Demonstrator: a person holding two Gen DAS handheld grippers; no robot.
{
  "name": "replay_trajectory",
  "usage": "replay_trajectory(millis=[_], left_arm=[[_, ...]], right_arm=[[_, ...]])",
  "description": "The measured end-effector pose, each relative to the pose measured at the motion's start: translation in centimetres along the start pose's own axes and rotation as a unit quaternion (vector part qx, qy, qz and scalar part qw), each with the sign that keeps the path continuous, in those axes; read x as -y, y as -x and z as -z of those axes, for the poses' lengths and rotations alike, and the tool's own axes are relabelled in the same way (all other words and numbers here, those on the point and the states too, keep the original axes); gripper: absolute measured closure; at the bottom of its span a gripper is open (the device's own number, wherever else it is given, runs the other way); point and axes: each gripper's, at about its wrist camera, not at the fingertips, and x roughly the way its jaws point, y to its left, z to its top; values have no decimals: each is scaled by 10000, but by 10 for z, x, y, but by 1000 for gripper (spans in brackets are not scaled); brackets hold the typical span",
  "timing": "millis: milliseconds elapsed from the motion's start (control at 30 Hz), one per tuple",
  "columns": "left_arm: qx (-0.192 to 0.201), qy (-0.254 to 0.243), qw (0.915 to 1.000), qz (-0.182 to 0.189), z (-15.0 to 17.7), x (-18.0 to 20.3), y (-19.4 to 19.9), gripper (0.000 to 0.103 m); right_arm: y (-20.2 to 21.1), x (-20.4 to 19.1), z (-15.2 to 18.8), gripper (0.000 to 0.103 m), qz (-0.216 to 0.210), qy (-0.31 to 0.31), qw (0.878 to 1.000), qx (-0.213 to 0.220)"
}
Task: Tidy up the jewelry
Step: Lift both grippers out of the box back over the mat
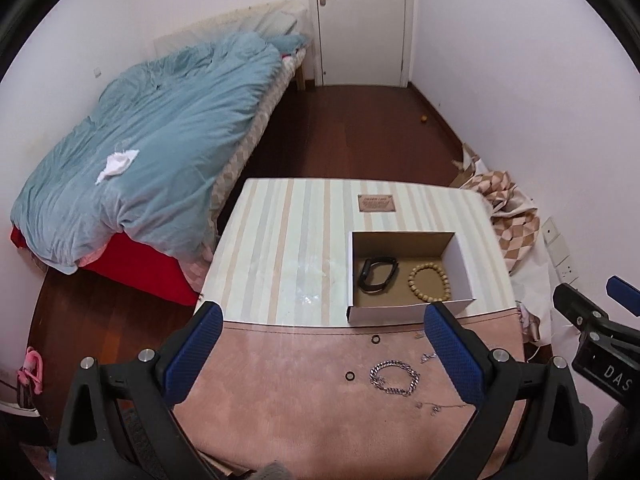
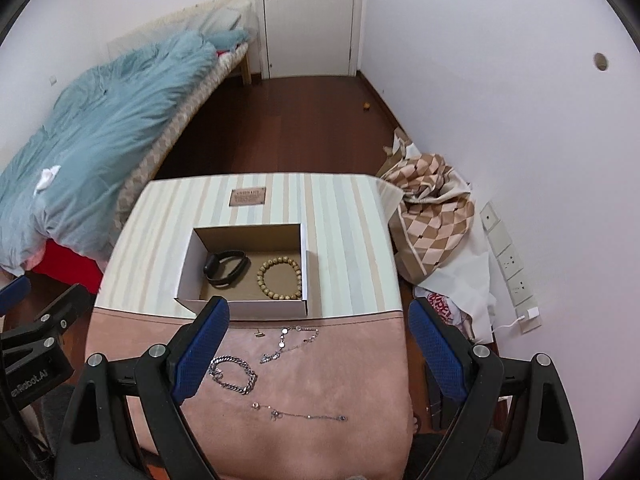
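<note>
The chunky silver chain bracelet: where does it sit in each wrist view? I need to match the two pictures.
Left wrist view: silver chain bracelet lies on the pink cloth, lower centre-right, between the open left gripper's fingers, nearer the right one.
Right wrist view: same bracelet lies lower centre-left, just beside the right gripper's left finger.
Shared landmark: the open cardboard box, holding a black band and a wooden bead bracelet, stands just beyond it.

1. Bed with rumpled blue duvet along left wall.
2. White door at far end, shut.
3. Checkered cloth heaped near right wall.
4. Wall sockets just beside heap.
</note>
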Motion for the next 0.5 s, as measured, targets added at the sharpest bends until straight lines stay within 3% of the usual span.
replay_trajectory(millis=[267, 400, 500], left_arm=[[67, 93, 9999, 15, 18, 1, 21, 0], [-111, 104, 9998, -126, 37, 0, 0, 0], [-470, 123, 9987, -123, 58, -3, -31, 0]], right_arm=[[27, 16, 15, 10, -200, -251, 9995, 54], [-5, 21, 40, 10, -347, -384, 9975, -480], [-35, 24, 65, 10, -364, -481, 9947, -835]])
